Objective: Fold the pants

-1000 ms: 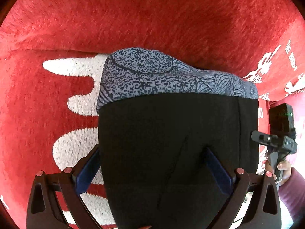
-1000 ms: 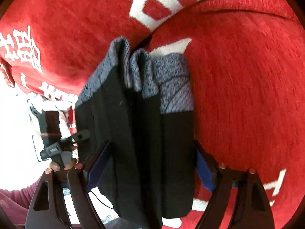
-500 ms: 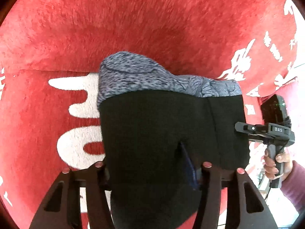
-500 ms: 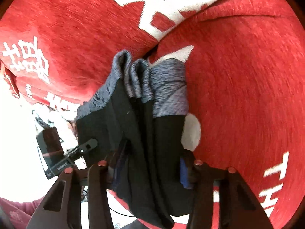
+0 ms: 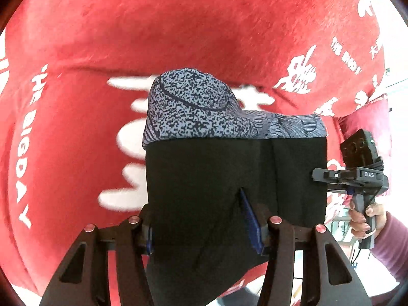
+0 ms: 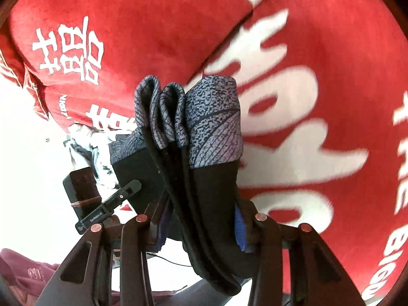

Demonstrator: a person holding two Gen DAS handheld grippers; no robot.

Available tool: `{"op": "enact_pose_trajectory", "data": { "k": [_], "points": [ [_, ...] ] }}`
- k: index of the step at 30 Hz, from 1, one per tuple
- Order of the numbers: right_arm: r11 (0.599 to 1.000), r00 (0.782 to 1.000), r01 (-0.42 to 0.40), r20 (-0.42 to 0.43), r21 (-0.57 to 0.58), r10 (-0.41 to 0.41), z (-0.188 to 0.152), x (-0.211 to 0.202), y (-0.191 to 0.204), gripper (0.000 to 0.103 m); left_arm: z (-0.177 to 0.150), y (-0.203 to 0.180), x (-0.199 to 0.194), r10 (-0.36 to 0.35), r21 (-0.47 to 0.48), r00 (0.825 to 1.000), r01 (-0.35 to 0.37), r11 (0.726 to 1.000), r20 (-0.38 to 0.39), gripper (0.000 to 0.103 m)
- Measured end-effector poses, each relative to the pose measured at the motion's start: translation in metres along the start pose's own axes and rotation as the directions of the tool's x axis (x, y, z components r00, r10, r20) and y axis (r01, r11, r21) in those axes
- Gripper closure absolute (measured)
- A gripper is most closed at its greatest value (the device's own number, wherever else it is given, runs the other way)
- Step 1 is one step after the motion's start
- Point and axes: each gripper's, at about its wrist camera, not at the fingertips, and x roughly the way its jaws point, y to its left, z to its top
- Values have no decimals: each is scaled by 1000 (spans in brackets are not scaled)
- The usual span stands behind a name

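In the left wrist view, our left gripper (image 5: pixel 204 225) has just been closing and now pinches the black part of the folded pants (image 5: pixel 229 178); the speckled grey end sticks out past the fingertips, over the red blanket (image 5: pixel 178 25); we should squeeze firmly and lift evenly with the other hand.

In the right wrist view, our right gripper (image 6: pixel 201 223) pinches all the stacked layers between its fingers; we should keep them bunched so none slips.

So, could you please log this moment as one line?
stage: lifting folded pants | left gripper: just closed on pants | right gripper: just closed on pants | under: red blanket
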Motion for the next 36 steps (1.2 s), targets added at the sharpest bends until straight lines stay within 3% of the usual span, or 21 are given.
{"op": "enact_pose_trajectory", "data": {
  "k": [5, 7, 10, 11, 14, 20, 22, 30, 32, 34, 36],
  "points": [
    [999, 998, 41, -57, 17, -39, -26, 38, -5, 58, -25, 23, 19, 101, -20, 993, -102, 995, -57, 46],
    [994, 992, 108, -64, -8, -108, -30, 53, -7, 56, -31, 30, 26, 153, -9, 988, -153, 988, -15, 30],
    [973, 973, 229, -29, -21, -229, -21, 62, -11, 37, -29, 39, 36, 216, -25, 976, -216, 976, -4, 7],
    [964, 964, 263, -26, -30, -264, -20, 64, -11, 29, -29, 43, 36, 221, -38, 975, -221, 975, -4, 7],
    [921, 926, 374, 0, -112, -377, -18, 68, 6, 25, -34, 48, 27, 235, -57, 972, -234, 970, -5, 7],
    [845, 855, 518, 50, -133, -517, -27, 56, 24, 23, -45, 39, -1, 381, -36, 925, -381, 924, -3, 7],
    [833, 841, 540, 49, -120, -538, -36, 49, 24, 23, -49, 28, -10, 422, -10, 907, -422, 907, 7, 7],
    [814, 822, 570, 65, -111, -566, -74, 44, 57, 19, -59, -12, -33, 451, 37, 892, -451, 892, 12, 7],
    [809, 816, 579, 78, -103, -573, -81, 41, 67, 13, -60, -18, -36, 456, 42, 890, -456, 889, 4, 7],
    [803, 810, 586, 99, -108, -578, -84, 41, 79, 1, -61, -24, -40, 459, 51, 888, -459, 887, 0, 6],
    [791, 799, 600, 129, -118, -587, -86, 41, 92, 0, -61, -29, -45, 464, 59, 886, -464, 884, 0, 6]
  ]
}}
